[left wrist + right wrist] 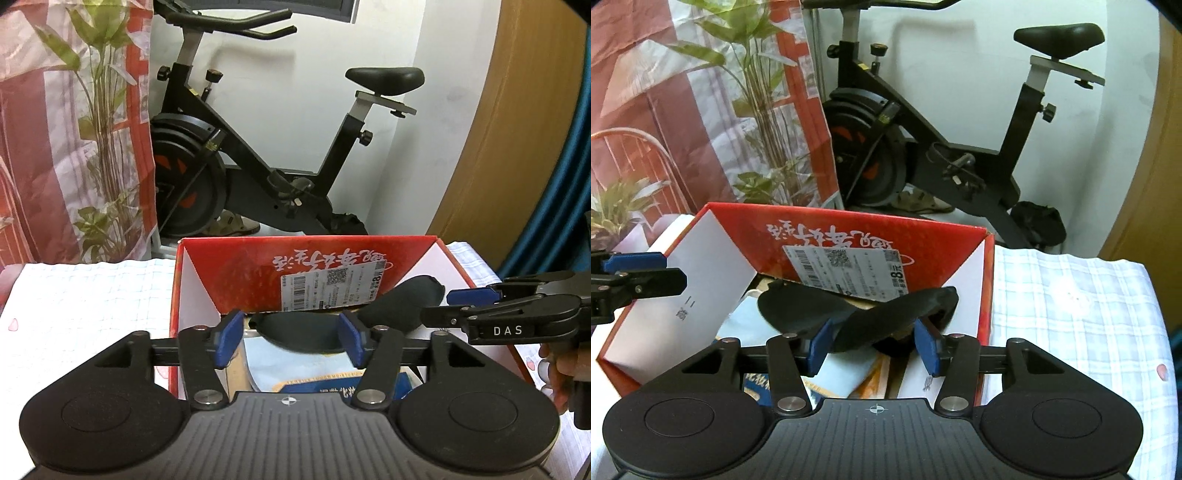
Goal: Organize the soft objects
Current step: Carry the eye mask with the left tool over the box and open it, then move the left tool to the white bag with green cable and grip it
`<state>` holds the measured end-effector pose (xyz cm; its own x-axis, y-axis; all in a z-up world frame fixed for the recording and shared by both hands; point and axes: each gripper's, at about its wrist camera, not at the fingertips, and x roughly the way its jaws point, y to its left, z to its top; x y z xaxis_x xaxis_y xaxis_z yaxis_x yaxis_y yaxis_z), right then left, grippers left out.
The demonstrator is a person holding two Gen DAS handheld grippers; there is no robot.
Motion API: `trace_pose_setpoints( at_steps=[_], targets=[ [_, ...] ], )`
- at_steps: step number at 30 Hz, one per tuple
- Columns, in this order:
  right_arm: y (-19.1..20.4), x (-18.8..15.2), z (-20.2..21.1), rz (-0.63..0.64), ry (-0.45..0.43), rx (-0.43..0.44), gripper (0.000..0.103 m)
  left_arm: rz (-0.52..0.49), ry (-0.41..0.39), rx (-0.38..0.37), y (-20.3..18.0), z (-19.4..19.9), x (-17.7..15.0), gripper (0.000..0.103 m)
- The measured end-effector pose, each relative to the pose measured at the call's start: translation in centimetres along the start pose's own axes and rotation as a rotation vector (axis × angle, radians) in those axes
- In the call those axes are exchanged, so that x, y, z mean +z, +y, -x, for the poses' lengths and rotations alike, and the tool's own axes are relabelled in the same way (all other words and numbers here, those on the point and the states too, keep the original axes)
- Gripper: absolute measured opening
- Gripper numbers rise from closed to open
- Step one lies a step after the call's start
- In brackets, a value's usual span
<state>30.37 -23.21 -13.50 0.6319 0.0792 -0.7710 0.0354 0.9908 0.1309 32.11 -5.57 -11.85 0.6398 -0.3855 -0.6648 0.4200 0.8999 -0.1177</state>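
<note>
A red cardboard box [369, 254] with white inner flaps stands open on the cloth-covered table; it also shows in the right wrist view [871, 229]. Two black soft insoles lie inside it, one [301, 330] between my left fingers and one [399, 302] further right. My left gripper [288, 338] hangs over the box, jaws apart around the insole, not pressing it. My right gripper [873, 345] is also wide open, with a black insole [886, 317] lying between its pads. The second insole [798, 302] sits to its left. Blue packets [846, 369] lie underneath.
A white checked cloth [1071, 314] covers the table right of the box. A black exercise bike [258, 155] stands behind against the white wall. A printed curtain [74, 129] hangs at the left. A wooden door [517, 129] is at the right.
</note>
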Motion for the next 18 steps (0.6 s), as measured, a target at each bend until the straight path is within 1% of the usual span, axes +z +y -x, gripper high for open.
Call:
trace_pose_setpoints(
  at_steps=[2, 4, 6, 7, 8, 9, 10, 12, 13, 14, 15, 18],
  targets=[
    [0.3, -0.2, 0.8, 0.004, -0.001, 0.008, 0.047, 0.001, -0.003, -0.001, -0.1, 0.6, -0.3, 0.064],
    [0.9, -0.6, 1.6, 0.011, -0.003, 0.017, 0.048, 0.0, -0.003, -0.003, -0.3, 1.3, -0.7, 0.068],
    [1.5, -1.0, 2.5, 0.026, -0.009, 0.025, 0.053, -0.004, -0.007, 0.0, -0.6, 2.0, -1.2, 0.082],
    [1.9, -1.4, 3.1, 0.034, -0.015, 0.029, 0.054, -0.004, -0.011, 0.002, -0.7, 2.5, -1.5, 0.086],
    [2.2, -1.7, 3.6, 0.04, -0.021, 0.034, 0.059, -0.003, -0.014, -0.001, -0.8, 3.0, -1.8, 0.094],
    [2.6, -2.0, 4.1, 0.045, -0.027, 0.036, 0.065, 0.001, -0.018, -0.005, -0.8, 3.5, -2.1, 0.098],
    [3.0, -2.3, 4.6, 0.049, -0.034, 0.037, 0.069, 0.009, -0.021, -0.01, -0.7, 4.0, -2.5, 0.099],
    [3.7, -3.1, 5.7, 0.055, -0.055, 0.033, 0.087, 0.028, -0.012, -0.01, -0.5, 4.8, -3.1, 0.1],
    [4.0, -3.6, 6.2, 0.059, -0.067, 0.032, 0.092, 0.034, -0.009, -0.007, -0.4, 5.1, -3.4, 0.101],
    [4.3, -3.9, 6.7, 0.062, -0.076, 0.027, 0.1, 0.04, -0.01, -0.004, -0.3, 5.5, -3.7, 0.102],
    [4.6, -4.3, 7.1, 0.065, -0.088, 0.024, 0.102, 0.044, -0.013, -0.002, -0.2, 6.0, -4.1, 0.103],
    [5.1, -5.4, 8.4, 0.059, -0.113, 0.033, 0.103, 0.042, -0.02, 0.005, -0.2, 7.2, -5.2, 0.103]
  ],
)
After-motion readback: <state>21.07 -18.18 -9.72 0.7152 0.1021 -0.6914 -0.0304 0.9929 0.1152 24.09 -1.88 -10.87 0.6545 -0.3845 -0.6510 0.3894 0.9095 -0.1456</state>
